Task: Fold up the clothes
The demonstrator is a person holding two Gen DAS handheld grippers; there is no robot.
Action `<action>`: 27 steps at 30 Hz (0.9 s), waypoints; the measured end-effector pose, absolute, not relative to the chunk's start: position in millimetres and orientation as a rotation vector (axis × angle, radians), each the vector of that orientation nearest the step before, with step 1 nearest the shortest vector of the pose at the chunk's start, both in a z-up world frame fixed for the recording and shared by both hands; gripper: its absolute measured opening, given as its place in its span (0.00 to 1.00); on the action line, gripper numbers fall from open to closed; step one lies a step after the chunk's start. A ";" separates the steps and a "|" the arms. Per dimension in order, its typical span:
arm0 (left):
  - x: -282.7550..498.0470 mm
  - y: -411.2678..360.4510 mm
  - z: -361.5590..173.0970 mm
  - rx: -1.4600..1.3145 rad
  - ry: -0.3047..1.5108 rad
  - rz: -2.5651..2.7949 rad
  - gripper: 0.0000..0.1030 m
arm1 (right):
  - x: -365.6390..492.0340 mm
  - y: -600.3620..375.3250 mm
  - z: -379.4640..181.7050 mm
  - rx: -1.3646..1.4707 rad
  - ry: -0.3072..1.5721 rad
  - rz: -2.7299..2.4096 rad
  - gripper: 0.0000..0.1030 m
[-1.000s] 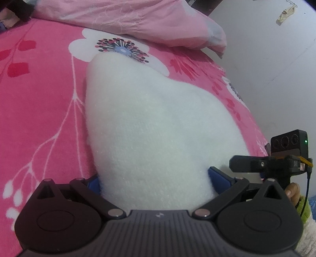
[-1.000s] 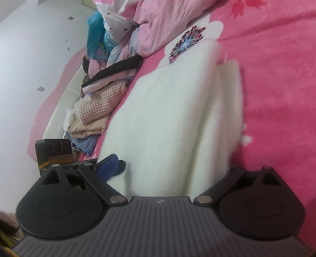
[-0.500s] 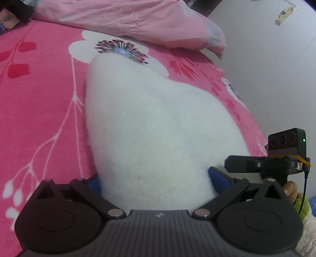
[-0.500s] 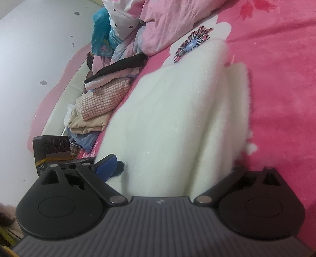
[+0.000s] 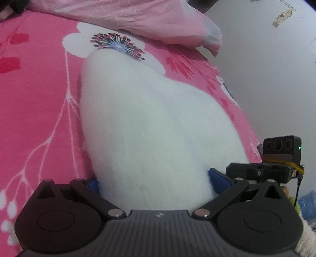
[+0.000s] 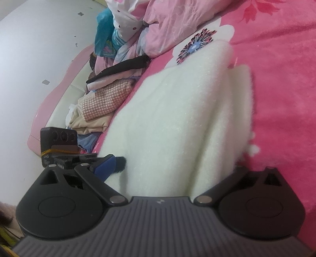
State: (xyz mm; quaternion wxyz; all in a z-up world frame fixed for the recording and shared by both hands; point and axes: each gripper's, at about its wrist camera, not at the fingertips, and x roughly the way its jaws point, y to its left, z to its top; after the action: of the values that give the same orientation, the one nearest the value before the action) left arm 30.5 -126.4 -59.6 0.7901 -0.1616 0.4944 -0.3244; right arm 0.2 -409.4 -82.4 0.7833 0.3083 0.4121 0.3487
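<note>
A white fluffy garment (image 5: 150, 126) lies lengthwise on the pink flowered bedspread (image 5: 35, 110), its near end bunched up against both grippers. My left gripper (image 5: 155, 180) stands open, its blue pads (image 5: 92, 184) wide apart with the garment's near end filling the gap. In the right wrist view the same garment (image 6: 177, 122) slopes up toward the camera. My right gripper (image 6: 171, 168) is open too, and cloth fills its gap. Its left blue pad (image 6: 104, 166) shows at the cloth's edge, while the right finger is hidden behind the cloth.
A pink quilt (image 5: 126, 17) is heaped at the far end of the bed. A stack of folded clothes (image 6: 104, 100) sits beside the garment, near the wall. The other gripper and its camera box (image 5: 282, 148) show at the right, close to a white wall (image 5: 276, 79).
Both grippers have kept their wide stance on the garment's near end. The right wrist view has shifted slightly, so the garment and clothes stack sit lower in it.
</note>
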 end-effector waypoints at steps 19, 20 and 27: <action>44.0 -127.2 -65.3 -0.399 1.111 -0.774 1.00 | -3.7 -414.5 -86.8 0.638 0.796 0.839 0.98; 44.8 -126.3 -65.8 -0.408 1.115 -0.773 1.00 | -1.4 -413.4 -86.5 0.640 0.798 0.838 0.98; 40.3 -126.4 -59.2 -0.400 1.124 -0.752 0.99 | -4.2 -407.1 -76.8 0.611 0.821 0.775 0.84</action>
State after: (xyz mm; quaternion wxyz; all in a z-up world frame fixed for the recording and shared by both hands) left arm 40.3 -126.4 -59.2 0.7613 -0.1840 0.5167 -0.3457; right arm -4.2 -407.1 -76.8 0.8010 0.2850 0.3830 0.3612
